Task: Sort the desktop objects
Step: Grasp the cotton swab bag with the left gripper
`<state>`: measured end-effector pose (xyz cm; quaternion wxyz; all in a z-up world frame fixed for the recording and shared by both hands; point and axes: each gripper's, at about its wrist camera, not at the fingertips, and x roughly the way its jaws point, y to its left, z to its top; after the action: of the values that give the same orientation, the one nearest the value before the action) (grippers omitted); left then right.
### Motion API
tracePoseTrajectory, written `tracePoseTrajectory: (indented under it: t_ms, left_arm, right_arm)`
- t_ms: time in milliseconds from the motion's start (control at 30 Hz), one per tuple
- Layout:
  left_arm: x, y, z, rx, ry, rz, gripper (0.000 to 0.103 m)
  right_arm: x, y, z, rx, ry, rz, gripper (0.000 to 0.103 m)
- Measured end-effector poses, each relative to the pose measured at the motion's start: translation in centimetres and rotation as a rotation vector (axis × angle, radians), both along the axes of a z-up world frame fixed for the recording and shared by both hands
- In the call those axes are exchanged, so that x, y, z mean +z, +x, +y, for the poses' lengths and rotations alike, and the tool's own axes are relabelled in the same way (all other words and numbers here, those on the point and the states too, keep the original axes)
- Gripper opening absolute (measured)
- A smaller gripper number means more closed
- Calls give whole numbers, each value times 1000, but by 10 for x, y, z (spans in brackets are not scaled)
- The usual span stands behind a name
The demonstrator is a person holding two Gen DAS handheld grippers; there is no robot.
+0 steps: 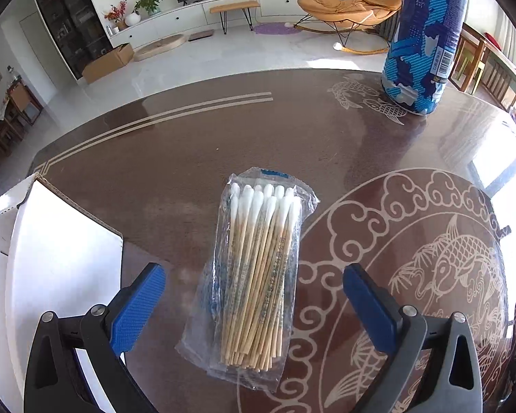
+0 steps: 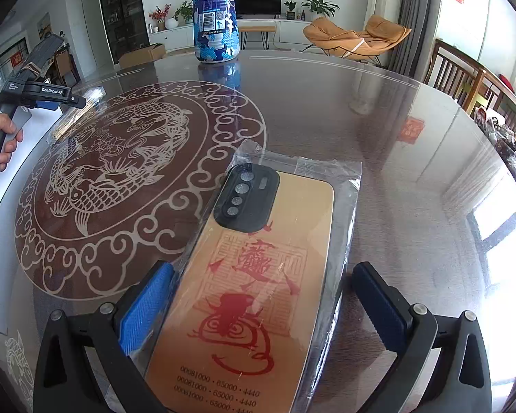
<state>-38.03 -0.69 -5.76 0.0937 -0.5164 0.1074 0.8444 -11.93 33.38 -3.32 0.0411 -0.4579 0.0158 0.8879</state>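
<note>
Wooden cotton swabs in a clear bag (image 1: 258, 275) lie lengthwise, near to far, between the left gripper (image 1: 254, 304)'s parted fingers.

The left gripper (image 1: 254, 304) is held low and angled downward, its 2 blue-padded fingers (image 1: 139, 306) spread wide apart with nothing pinched between them. In the right wrist view this same tool appears at the far left edge, gripped around its grey handle by a bare hand (image 2: 1, 136) with fingers curled. The right gripper (image 2: 263, 304) likewise points forward and down, its 2 blue pads (image 2: 144, 304) parted widely, neither visibly pressing anything.
</note>
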Motion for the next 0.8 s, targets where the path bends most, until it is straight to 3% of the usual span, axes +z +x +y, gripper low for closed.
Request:
tracePoseTrajectory:
  t_ms: [200, 233, 267, 333, 400, 600, 800]
  left_arm:
    - [-21, -25, -4, 45, 82, -61, 103]
    - [-25, -24, -4, 44, 86, -67, 99]
    - [-23, -21, -3, 43, 75, -31, 90]
    - [-16, -14, -4, 58, 91, 6, 51]
    - [-13, -9, -8, 72, 119, 0, 34]
    - [-12, 43, -9, 101, 124, 7, 32]
    - [-13, 160, -6, 74, 128, 8, 32]
  right_arm:
    - [0, 0, 0, 0, 0, 0, 103]
    - [0, 0, 0, 0, 0, 0, 103]
    - [0, 0, 0, 0, 0, 0, 103]
    - [0, 0, 0, 0, 0, 0, 103]
    - [0, 0, 0, 0, 0, 0, 103]
    - [0, 0, 0, 0, 0, 0, 103]
    - [0, 0, 0, 0, 0, 0, 103]
